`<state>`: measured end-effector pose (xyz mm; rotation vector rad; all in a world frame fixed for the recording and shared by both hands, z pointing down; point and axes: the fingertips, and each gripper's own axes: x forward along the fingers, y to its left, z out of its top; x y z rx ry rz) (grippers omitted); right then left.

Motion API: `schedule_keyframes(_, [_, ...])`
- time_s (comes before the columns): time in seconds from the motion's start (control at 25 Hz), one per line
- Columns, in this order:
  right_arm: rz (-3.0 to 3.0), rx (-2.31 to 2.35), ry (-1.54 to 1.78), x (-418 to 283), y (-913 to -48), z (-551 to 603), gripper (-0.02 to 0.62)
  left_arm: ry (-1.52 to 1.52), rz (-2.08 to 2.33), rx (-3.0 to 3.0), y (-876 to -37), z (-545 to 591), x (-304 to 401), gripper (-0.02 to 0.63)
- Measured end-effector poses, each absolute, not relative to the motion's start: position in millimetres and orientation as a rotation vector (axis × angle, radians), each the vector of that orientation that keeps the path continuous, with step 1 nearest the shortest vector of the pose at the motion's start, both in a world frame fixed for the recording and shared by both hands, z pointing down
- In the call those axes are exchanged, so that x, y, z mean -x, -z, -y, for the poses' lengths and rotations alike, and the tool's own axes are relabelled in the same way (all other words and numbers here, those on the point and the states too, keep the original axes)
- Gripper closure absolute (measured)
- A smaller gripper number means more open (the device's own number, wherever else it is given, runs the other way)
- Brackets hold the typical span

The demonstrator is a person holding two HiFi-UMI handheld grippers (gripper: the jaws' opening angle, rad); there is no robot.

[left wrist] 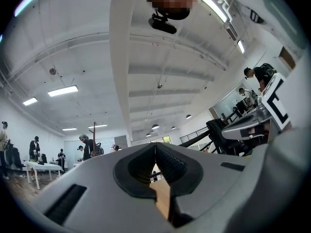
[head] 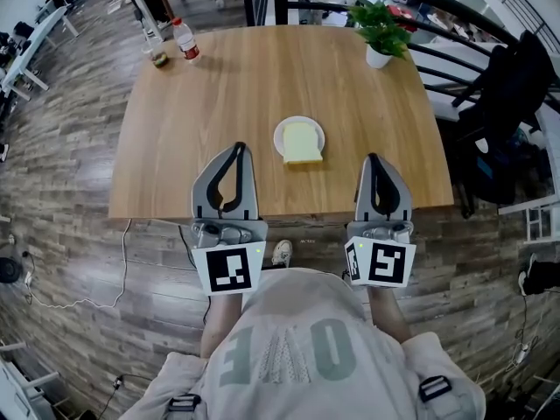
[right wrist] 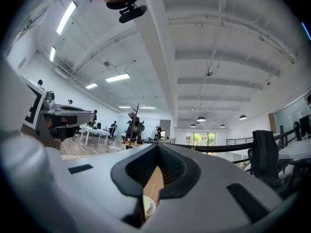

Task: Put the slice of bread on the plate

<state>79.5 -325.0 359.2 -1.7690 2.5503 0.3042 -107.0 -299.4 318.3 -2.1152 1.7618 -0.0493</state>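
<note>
A slice of bread [head: 303, 143] lies on a small white plate [head: 283, 129] in the middle of the wooden table [head: 192, 129], toward its near side. My left gripper [head: 238, 146] is over the table's near edge, to the left of the plate and apart from it. Its jaws meet at the tip with nothing between them, as the left gripper view [left wrist: 155, 144] also shows. My right gripper [head: 372, 157] is to the right of the plate, also apart from it. It is shut and empty, with its pads [right wrist: 158, 145] touching.
A red-capped bottle [head: 185, 40] and a small jar [head: 158, 58] stand at the table's far left corner. A potted plant [head: 381, 31] sits at the far right. A dark chair with a bag [head: 503, 121] stands right of the table, by a black railing [head: 455, 24].
</note>
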Motion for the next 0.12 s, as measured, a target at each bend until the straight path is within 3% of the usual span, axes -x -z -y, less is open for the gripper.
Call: schedule_keyframes(0.12, [-2.571,1.747,-0.315,-75.7,-361.7,321.5,0.578,0.041,-1.772,2.12,-320.9,297.7,107.7,0.597])
